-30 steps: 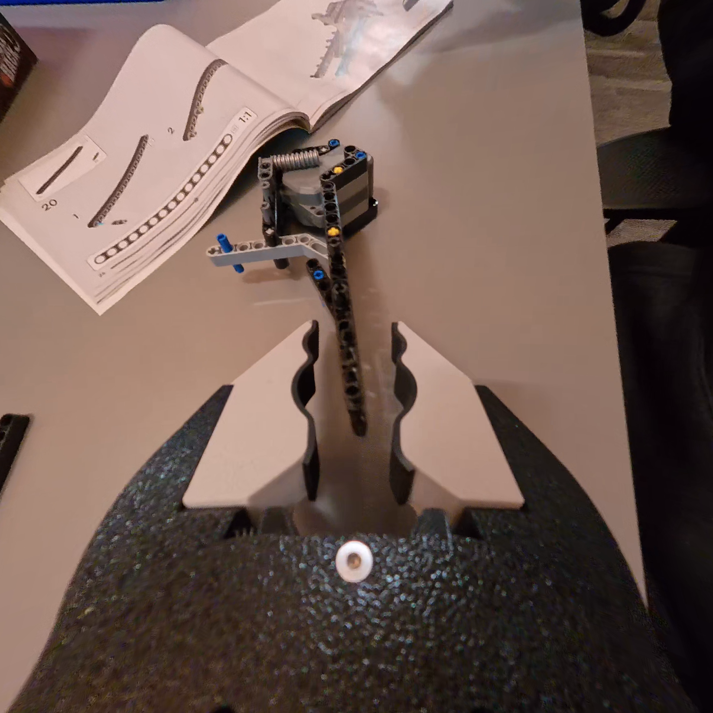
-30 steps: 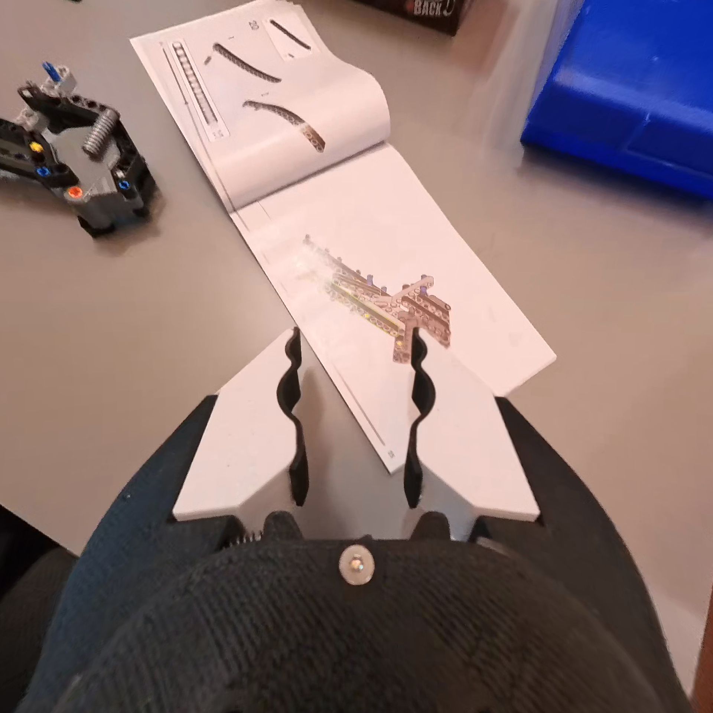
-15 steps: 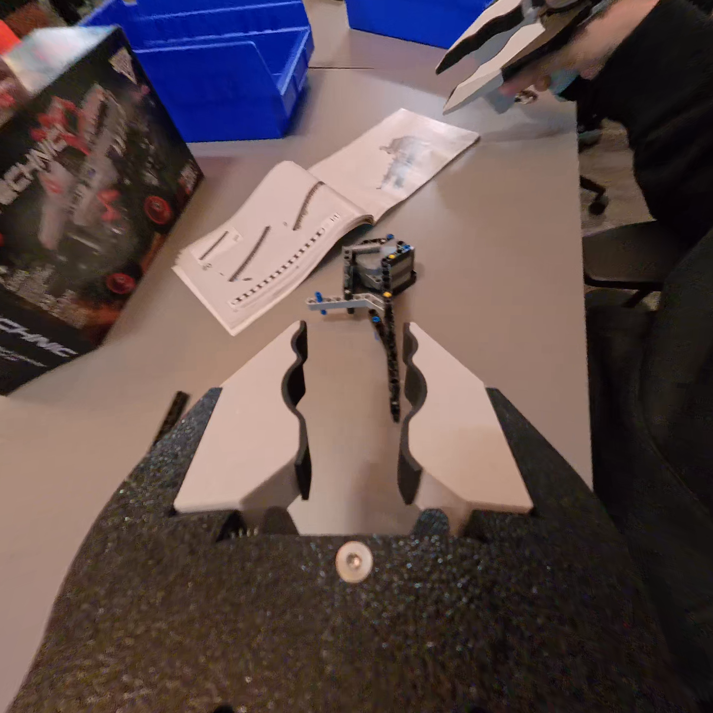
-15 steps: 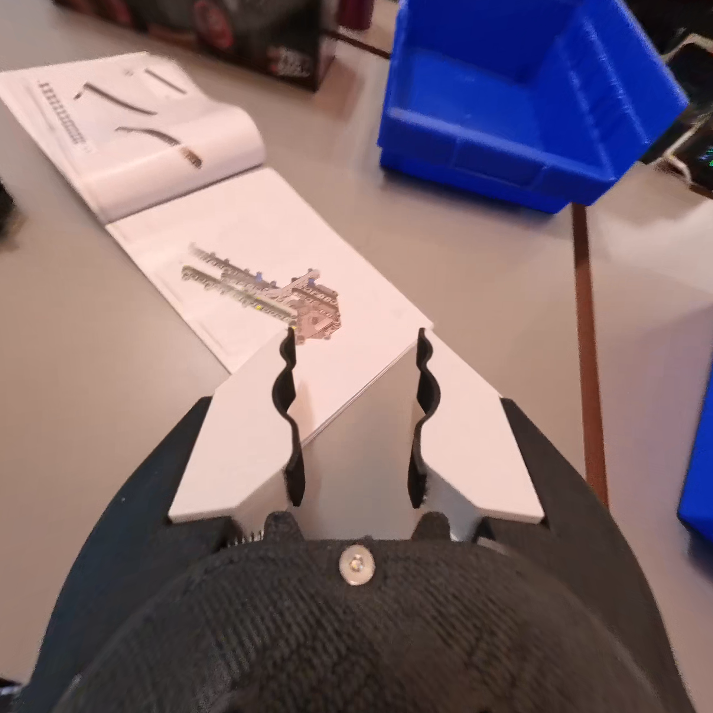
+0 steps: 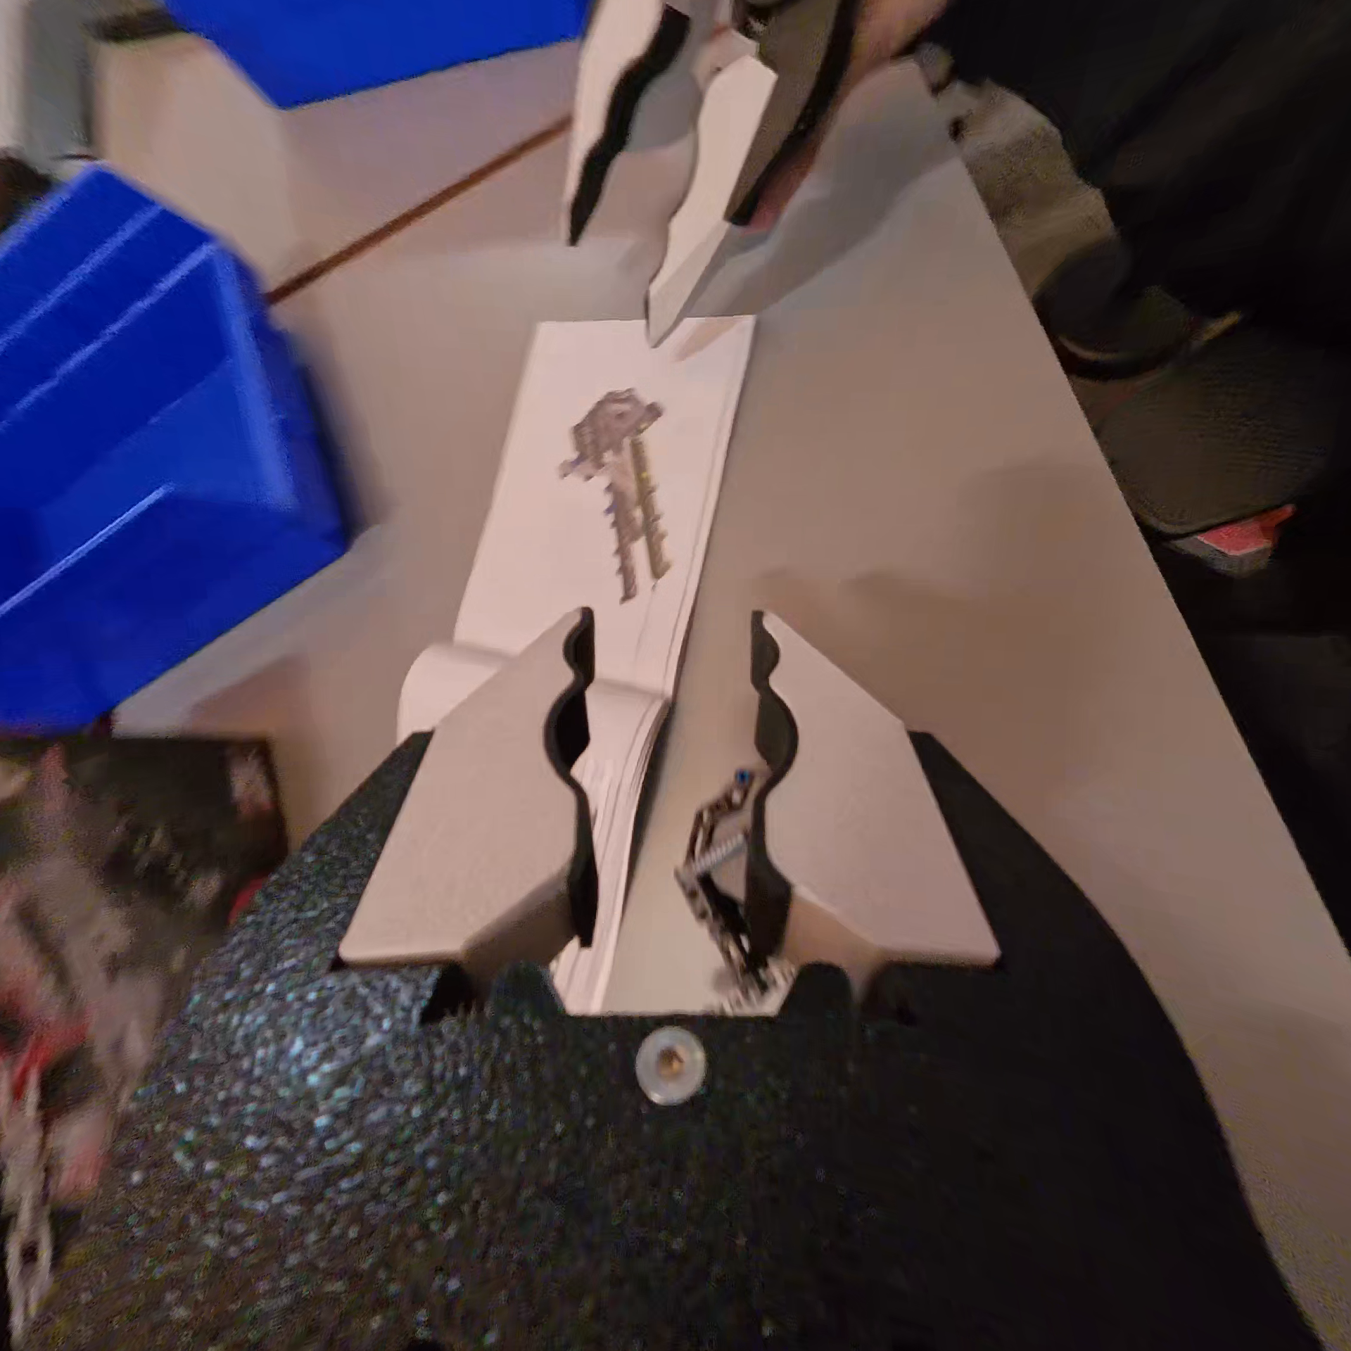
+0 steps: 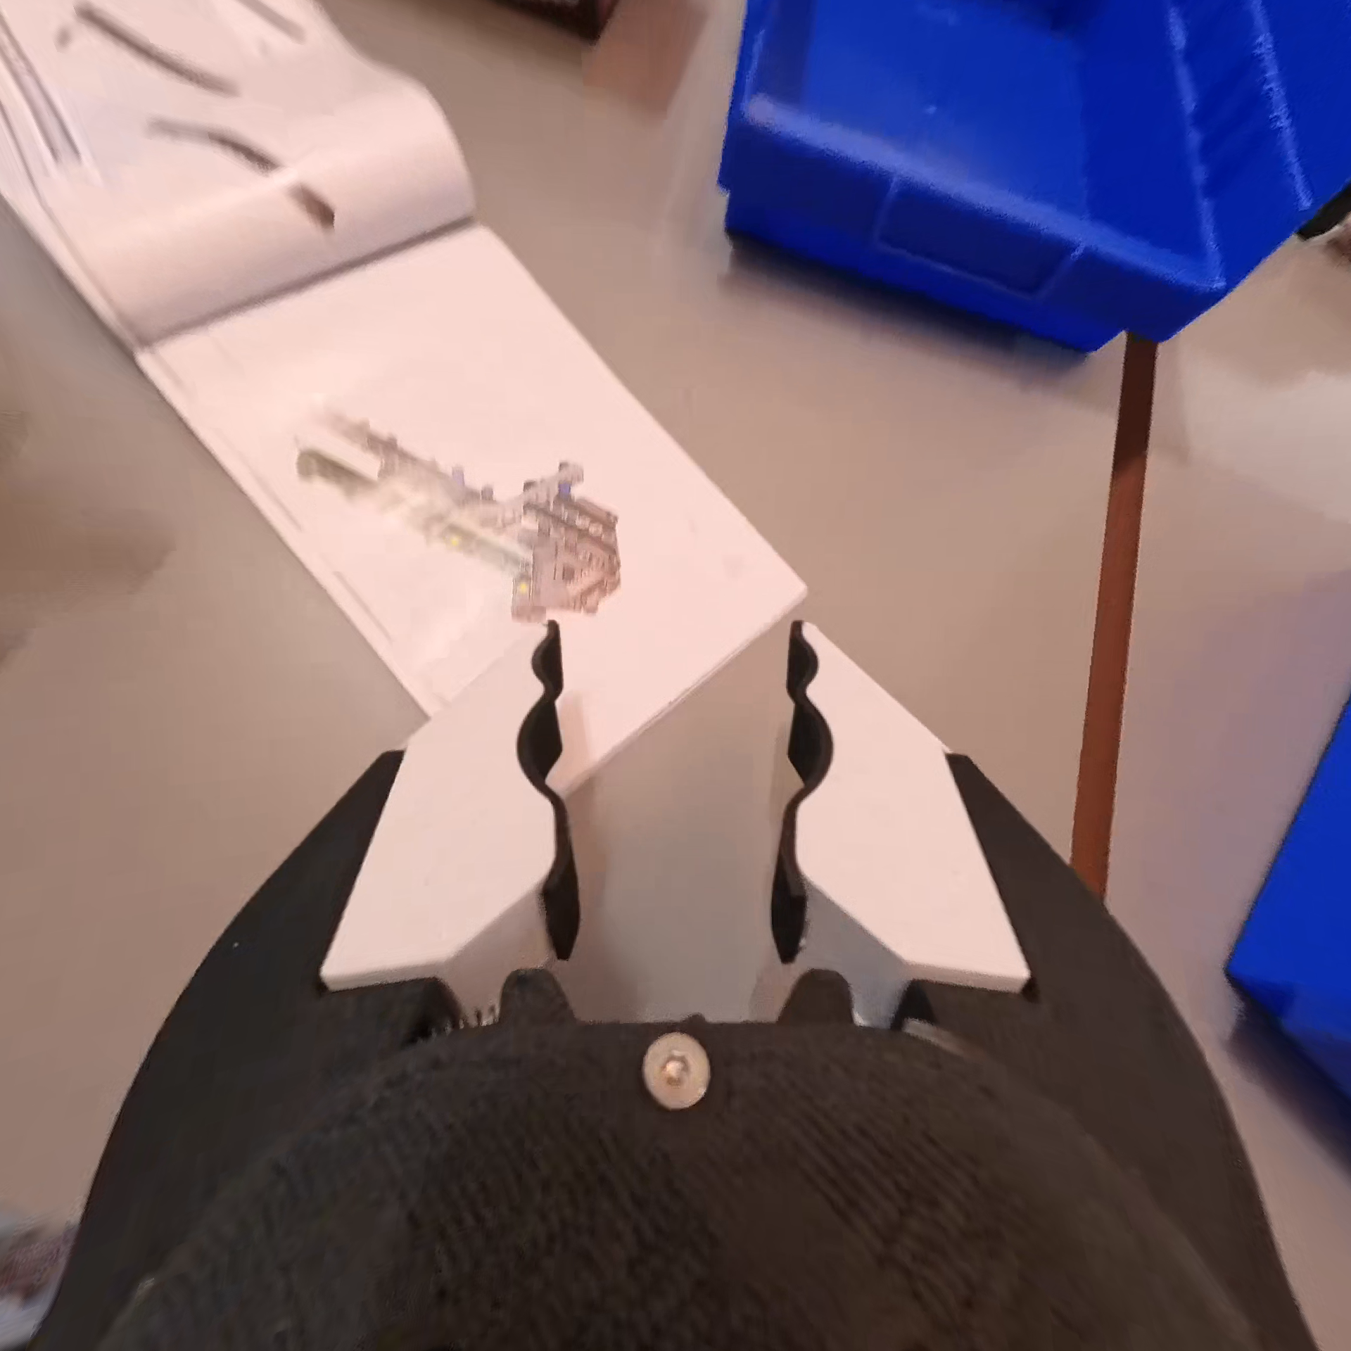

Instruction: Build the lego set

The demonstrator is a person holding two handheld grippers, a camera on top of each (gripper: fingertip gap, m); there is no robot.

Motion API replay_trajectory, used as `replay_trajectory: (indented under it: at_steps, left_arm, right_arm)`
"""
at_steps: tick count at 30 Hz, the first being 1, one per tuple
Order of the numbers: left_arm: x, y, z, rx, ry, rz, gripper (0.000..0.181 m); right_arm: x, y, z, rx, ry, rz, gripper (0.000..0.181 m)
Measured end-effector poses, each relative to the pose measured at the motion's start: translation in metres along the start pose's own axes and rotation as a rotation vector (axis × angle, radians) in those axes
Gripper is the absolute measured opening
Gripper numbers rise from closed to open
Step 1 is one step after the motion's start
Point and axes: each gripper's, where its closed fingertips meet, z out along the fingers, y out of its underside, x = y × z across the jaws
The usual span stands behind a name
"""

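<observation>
Only the left wrist view showed the lego assembly (image 5: 720,870), lying on the bench (image 5: 914,585) beside the open instruction booklet (image 5: 614,468), glimpsed between the spread, empty fingers of the left gripper (image 5: 669,621). The right gripper (image 6: 672,629) was likewise wide open and empty, above the booklet's corner. Its view alone showed a blue bin (image 6: 987,161) whole.

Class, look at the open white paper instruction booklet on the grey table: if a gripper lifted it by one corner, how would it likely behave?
The open white paper instruction booklet would probably flop and sag: its thin pages already curl up near the spine. It likely weighs little for its spread. Pushed instead, it may slide across the smooth grey table, since it lies flat and nothing pins it.
</observation>
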Motion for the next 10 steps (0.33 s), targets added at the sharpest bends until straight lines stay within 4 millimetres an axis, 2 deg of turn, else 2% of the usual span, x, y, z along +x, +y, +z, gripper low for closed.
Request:
replay_trajectory:
  at_steps: [3,6,8,10]
  left_arm:
    - [0.008,-0.005,0.051,-0.086,0.153,0.085,0.049]
    - [0.007,0.007,0.094,-0.2,0.233,0.115,0.062]
    - [0.008,0.013,0.113,-0.211,0.278,0.119,0.062]
    - [0.013,0.023,0.122,-0.246,0.354,0.091,0.061]
  right_arm:
    - [-0.001,0.011,-0.006,-0.021,-0.012,-0.044,0.06]
    - [-0.01,0.008,-0.008,0.035,-0.086,-0.039,0.063]
    - [-0.02,0.01,-0.008,0.049,-0.144,-0.076,0.065]
    - [-0.037,0.012,-0.007,0.052,-0.214,-0.163,0.064]
